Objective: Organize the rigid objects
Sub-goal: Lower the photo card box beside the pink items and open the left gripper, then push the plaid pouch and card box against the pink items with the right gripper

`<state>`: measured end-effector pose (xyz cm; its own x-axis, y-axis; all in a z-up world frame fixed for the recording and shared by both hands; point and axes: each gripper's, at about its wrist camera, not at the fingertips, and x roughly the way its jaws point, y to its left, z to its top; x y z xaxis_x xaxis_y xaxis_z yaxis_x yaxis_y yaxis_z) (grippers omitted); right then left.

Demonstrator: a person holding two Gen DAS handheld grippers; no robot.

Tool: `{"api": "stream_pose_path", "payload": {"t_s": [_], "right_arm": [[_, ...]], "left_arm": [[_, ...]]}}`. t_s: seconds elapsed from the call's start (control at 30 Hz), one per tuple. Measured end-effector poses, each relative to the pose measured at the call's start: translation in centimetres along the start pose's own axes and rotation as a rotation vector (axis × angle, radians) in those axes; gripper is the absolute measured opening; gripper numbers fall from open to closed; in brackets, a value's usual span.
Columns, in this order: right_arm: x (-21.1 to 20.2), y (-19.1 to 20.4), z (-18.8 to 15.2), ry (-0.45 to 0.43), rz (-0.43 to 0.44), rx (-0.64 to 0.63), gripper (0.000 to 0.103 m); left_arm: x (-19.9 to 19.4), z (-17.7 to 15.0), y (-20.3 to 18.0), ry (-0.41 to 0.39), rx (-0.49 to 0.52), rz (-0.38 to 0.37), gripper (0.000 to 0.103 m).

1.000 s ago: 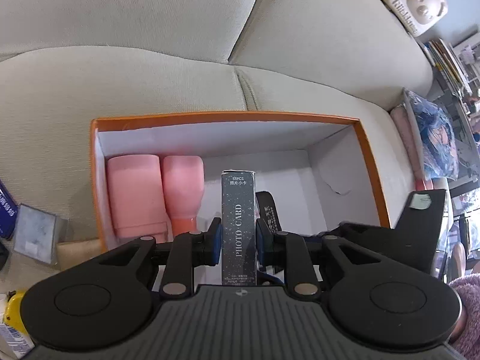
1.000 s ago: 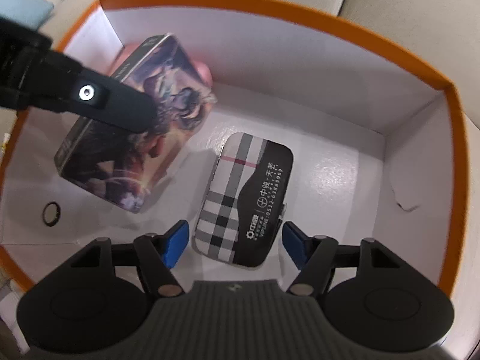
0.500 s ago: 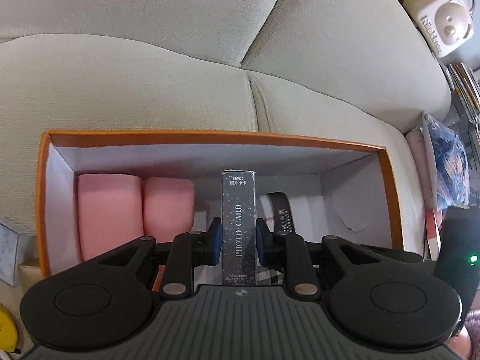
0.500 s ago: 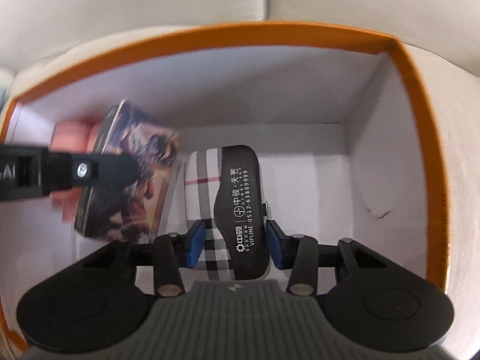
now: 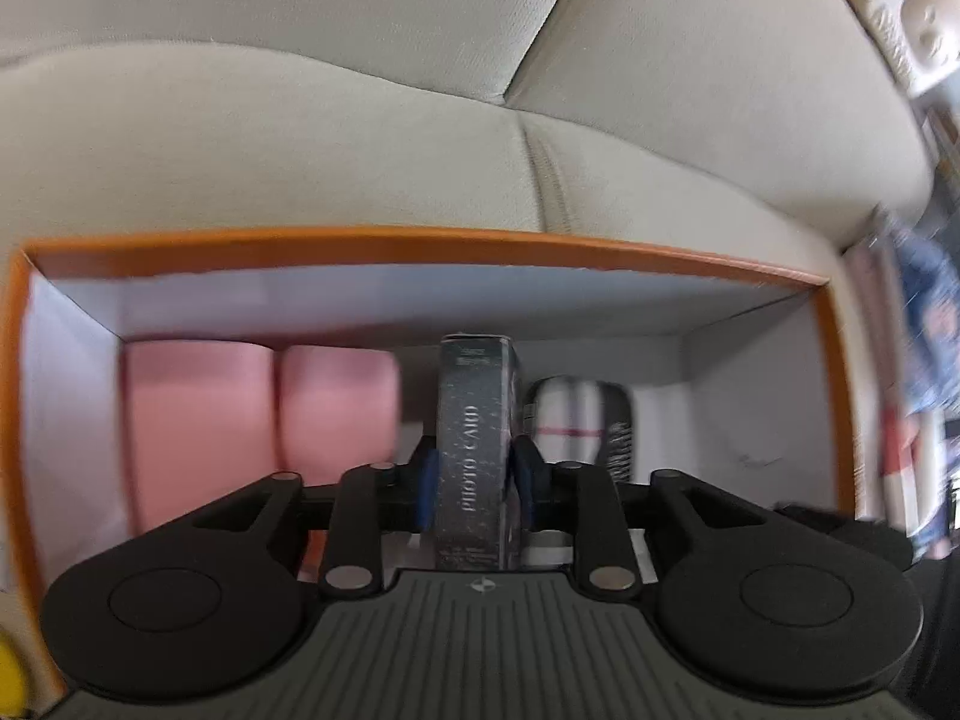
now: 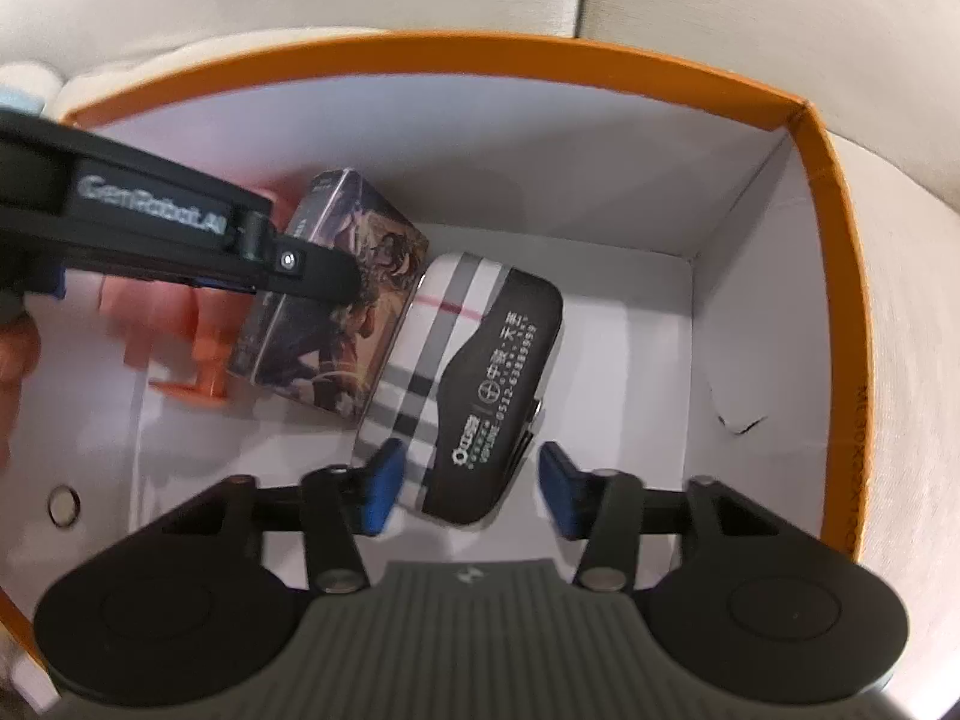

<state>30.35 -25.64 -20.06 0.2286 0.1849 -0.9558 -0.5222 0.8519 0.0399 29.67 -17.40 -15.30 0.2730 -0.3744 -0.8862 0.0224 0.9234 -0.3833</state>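
Landmark: orange-rimmed white cardboard box on sofa.

L gripper, jaws just eased wider, still pinching dark photo-card box upright, mid-box, touching plaid-and-black case.

R gripper, jaws just widened, straddling case; left pad touching, right pad clear.

Advice: lower card box till seated beside pink blocks, then release; keep R off.

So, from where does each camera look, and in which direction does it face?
Left wrist: sits behind the left gripper, facing steeply down into the orange box towards the sofa; its fingers hold the photo card box.
Right wrist: sits behind the right gripper, facing down into the box; its pads flank the plaid case, apart from it; the left gripper and a hand show.
Shared: box, photo card box, plaid case, pink items.
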Motion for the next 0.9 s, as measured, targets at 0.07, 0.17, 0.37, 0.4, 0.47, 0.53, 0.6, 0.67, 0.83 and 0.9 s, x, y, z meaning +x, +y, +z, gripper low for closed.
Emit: {"api": "stream_pose_path", "payload": {"t_s": [0.07, 0.17, 0.37, 0.4, 0.47, 0.53, 0.6, 0.67, 0.83, 0.9], "right_arm": [[0.0, 0.3, -0.2, 0.006, 0.006, -0.033, 0.054], [0.0, 1.1, -0.4, 0.011, -0.004, -0.113, 0.054], [0.4, 1.7, -0.6, 0.058, -0.007, -0.279, 0.057], [0.4, 1.6, -0.6, 0.064, -0.006, -0.293, 0.057], [0.5, 1.4, -0.5, 0.073, 0.007, -0.317, 0.057], [0.7, 1.2, -0.5, 0.085, 0.019, -0.346, 0.059], [1.0, 1.2, -0.7, 0.099, 0.02, -0.386, 0.06], [1.3, 1.2, -1.0, 0.107, 0.013, -0.437, 0.06], [1.4, 1.8, -1.9, 0.082, -0.031, -0.611, 0.057], [1.5, 1.7, -2.0, 0.081, -0.044, -0.657, 0.055]], "left_arm": [[-0.6, 0.0, -0.7, -0.015, 0.07, 0.027, 0.037], [-1.0, 0.0, -1.6, 0.028, 0.164, 0.045, 0.041], [-1.5, -1.1, -2.1, 0.124, 0.314, 0.075, 0.042], [-1.5, -1.2, -2.1, 0.137, 0.331, 0.075, 0.041], [-1.3, -1.7, -2.2, 0.164, 0.368, 0.076, 0.041], [-1.0, -2.3, -2.1, 0.181, 0.385, 0.076, 0.041], [-0.4, -2.5, -2.1, 0.208, 0.383, 0.072, 0.041], [0.1, -2.6, -2.1, 0.221, 0.373, 0.068, 0.041], [0.6, -2.7, -1.7, 0.226, 0.317, 0.065, 0.038], [0.8, -2.7, -1.6, 0.22, 0.285, 0.062, 0.037]]}}
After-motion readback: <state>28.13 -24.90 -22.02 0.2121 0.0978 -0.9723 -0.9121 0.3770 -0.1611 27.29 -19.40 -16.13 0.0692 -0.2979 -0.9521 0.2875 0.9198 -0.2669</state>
